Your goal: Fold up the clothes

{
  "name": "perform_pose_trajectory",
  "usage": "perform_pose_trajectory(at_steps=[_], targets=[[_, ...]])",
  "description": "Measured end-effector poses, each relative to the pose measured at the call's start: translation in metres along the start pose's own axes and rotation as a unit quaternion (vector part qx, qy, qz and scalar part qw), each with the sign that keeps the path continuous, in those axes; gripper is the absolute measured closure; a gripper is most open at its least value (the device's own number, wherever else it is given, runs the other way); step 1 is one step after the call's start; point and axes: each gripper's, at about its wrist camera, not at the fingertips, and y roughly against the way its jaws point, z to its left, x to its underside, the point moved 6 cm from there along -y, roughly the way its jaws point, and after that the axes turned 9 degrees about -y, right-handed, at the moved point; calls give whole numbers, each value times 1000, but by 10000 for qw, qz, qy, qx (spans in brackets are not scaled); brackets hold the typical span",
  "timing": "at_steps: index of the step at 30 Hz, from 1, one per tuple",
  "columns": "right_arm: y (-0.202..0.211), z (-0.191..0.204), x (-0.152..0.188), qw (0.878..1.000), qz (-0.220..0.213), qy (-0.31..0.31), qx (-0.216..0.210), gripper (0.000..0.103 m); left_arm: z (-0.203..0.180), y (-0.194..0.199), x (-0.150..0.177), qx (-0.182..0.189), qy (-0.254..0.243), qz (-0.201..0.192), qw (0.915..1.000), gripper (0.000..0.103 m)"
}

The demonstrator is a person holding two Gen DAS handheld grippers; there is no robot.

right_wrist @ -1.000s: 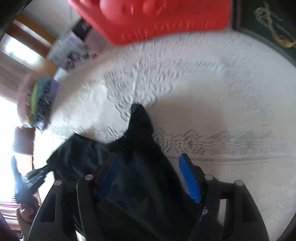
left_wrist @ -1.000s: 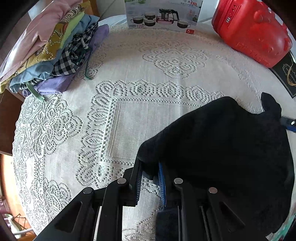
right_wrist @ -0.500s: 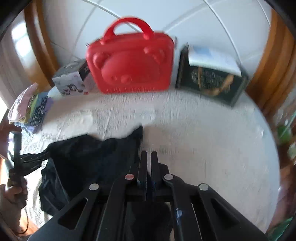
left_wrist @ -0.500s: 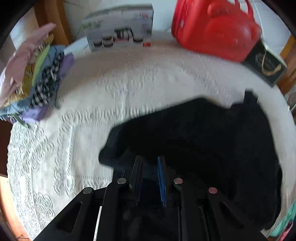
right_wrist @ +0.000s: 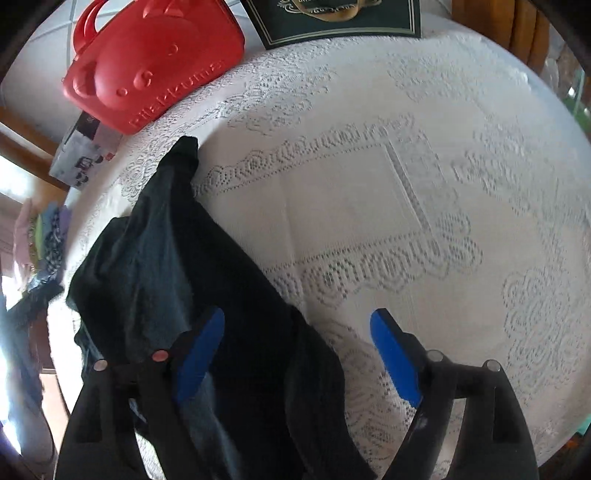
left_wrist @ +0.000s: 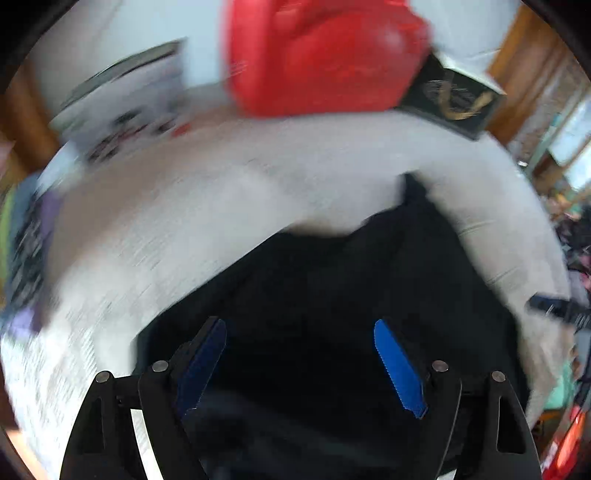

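A black garment (left_wrist: 332,280) lies bunched on the white lace tablecloth (right_wrist: 406,177). In the blurred left wrist view my left gripper (left_wrist: 299,323) hangs above it. Its jaws are opening, the blue pads (left_wrist: 397,369) stand wide apart, and the dark cloth lies beneath them untouched. In the right wrist view the garment (right_wrist: 166,251) runs from a point near the red case down under the left finger. My right gripper (right_wrist: 299,314) is over its right edge, jaws opening, with cloth and bare lace between pads that press on nothing.
A red bear-shaped case (right_wrist: 147,66) and a dark green box (right_wrist: 332,18) stand at the table's far side, with a printed carton (right_wrist: 85,155) beside them. A stack of folded clothes (right_wrist: 40,236) sits at the left edge. The round table's rim curves close on the right.
Half a second ago both grippers were shut on the black garment. Both now stand wide apart and the garment lies loose on the table. Both views have swung across the table.
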Motion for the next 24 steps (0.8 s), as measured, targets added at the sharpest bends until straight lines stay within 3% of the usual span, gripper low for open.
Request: perform_pose_trajectory(at_steps=[5, 9, 12, 13, 14, 17, 18, 19, 20, 22, 24], targets=[[11, -16, 19, 9999, 81, -101, -104, 29, -68, -46, -78, 268, -564, 53, 9980, 20], [15, -29, 36, 9995, 247, -129, -177, 29, -103, -101, -114, -36, -997, 370, 9943, 20], [9, -29, 52, 9988, 413, -133, -231, 28, -115, -138, -120, -18, -1056, 753, 9916, 22], [6, -27, 56, 9987, 442, -119, -229, 25, -119, -149, -119, 9, -1060, 892, 9904, 26], [1, -24, 60, 9986, 471, -84, -222, 20, -122, -154, -117, -68, -1149, 951, 9888, 57], [-16, -14, 71, 9986, 514, 86, -108, 20, -132, -148, -108, -195, -1478, 908, 9847, 80], [-20, -11, 72, 9987, 470, 181, 36, 21, -133, -141, -107, -176, -1519, 818, 9849, 81], [-24, -7, 74, 9985, 426, 276, 180, 35, -134, -134, -105, -157, -1560, 727, 9850, 82], [-24, -4, 73, 9984, 358, 321, 287, 98, -133, -125, -104, -131, -1541, 603, 9861, 82], [-13, 3, 70, 9990, 86, 280, 329, 98, -120, -88, -102, 50, -1301, 175, 9913, 83], [15, 17, 69, 9980, -454, 395, 195, 98, -96, -41, -91, 81, -1132, -424, 9926, 83]])
